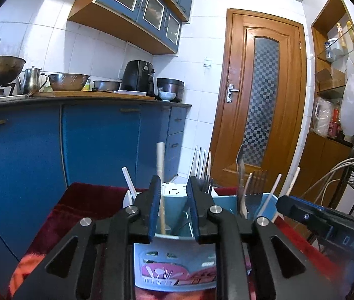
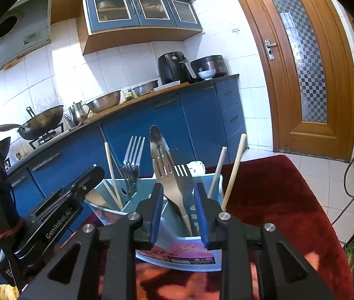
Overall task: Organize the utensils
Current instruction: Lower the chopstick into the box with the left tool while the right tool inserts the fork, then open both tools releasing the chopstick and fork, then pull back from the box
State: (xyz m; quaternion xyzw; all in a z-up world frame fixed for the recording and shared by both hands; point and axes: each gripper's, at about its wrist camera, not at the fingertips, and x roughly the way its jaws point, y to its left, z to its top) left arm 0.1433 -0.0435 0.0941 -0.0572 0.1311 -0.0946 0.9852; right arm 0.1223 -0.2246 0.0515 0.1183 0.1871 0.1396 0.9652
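Holder: one light-blue plastic utensil holder [image 2: 177,247] with several compartments stood on a dark red cloth [image 2: 289,200].
Forks: three metal forks [image 2: 133,165] showed in the right wrist view, tines up, in separate compartments.
Spoon: one metal spoon [image 2: 158,140] stood upright beside the middle fork.
Chopsticks: about five pale wooden chopsticks [image 2: 234,170] leaned along the holder's walls.
Left gripper [image 1: 172,197]: jaws partly open, a wooden chopstick [image 1: 160,165] between the pads; contact unclear.
Right gripper [image 2: 178,202]: jaws partly open around the spoon and fork handles, gripping nothing.
Room: both grippers hung over the holder's near rim; bare cloth lay open to the right.
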